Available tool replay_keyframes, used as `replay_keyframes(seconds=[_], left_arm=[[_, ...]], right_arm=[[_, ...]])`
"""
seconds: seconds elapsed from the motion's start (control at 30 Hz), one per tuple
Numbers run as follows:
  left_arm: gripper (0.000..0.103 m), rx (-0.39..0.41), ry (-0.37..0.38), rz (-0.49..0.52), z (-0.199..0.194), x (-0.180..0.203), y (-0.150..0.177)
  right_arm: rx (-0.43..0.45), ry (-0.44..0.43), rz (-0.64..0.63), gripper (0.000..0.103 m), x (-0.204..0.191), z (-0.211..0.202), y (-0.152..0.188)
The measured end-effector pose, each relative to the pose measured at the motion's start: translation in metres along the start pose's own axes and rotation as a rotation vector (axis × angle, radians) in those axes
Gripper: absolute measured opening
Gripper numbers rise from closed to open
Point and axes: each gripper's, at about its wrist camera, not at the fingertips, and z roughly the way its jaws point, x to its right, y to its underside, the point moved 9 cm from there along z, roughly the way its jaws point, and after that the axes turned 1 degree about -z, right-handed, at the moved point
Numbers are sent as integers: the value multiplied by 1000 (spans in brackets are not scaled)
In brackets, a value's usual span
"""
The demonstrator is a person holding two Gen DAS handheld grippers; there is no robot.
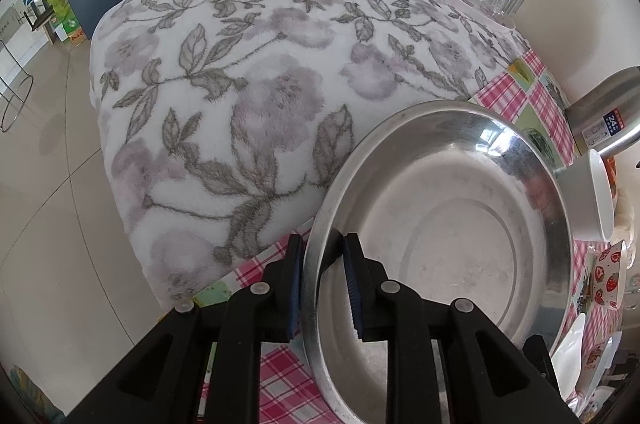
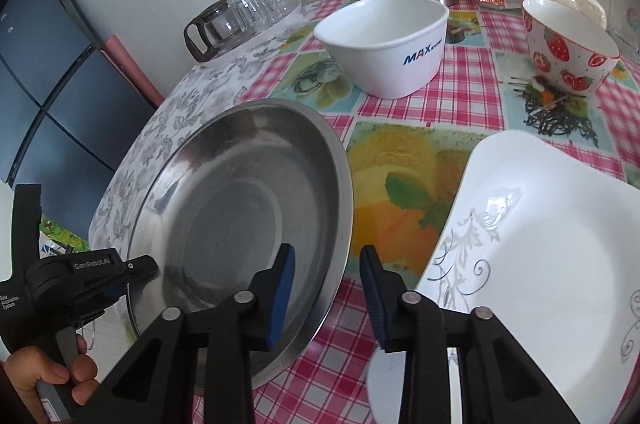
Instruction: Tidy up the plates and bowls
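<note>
Left gripper [image 1: 322, 272] clamped on the near rim of the steel plate [image 1: 440, 232], tilted up off the checked tablecloth [image 2: 472, 103]. Right gripper [image 2: 326, 288] spread wide, straddling the opposite rim, nothing pinched yet. White plate [image 2: 540, 264] just right of that, so probably the stacking spot.
</note>
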Motion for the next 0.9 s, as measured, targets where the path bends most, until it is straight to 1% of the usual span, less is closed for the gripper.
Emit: replay_keyframes(seconds=[0.07, 0.13, 0.17, 0.37, 0.43, 0.53, 0.67, 0.73, 0.9], left_arm=[[24, 2, -11, 5, 1, 3, -2], [24, 3, -8, -3, 2, 3, -2], [24, 3, -7, -7, 2, 3, -3], [22, -2, 11, -23, -2, 2, -3], [22, 8, 19, -16, -6, 4, -4], [22, 23, 46, -7, -13, 10, -6], [22, 32, 100, -9, -22, 16, -6], [22, 36, 113, -3, -25, 20, -5], [22, 29, 129, -2, -27, 26, -1]], right_arm=[[-3, -1, 2, 29, 0, 1, 1], [-1, -7, 8, 20, 0, 0, 0], [0, -13, 9, 19, -1, 0, 0], [2, -19, 9, 19, -2, -4, 0], [13, -26, 10, 19, -3, -9, -2], [38, -30, 1, 19, -5, -22, -7], [65, -38, 6, 19, -3, -37, -12], [73, -46, 7, 19, -1, -43, -13], [80, -31, -4, 19, 2, -54, -14]])
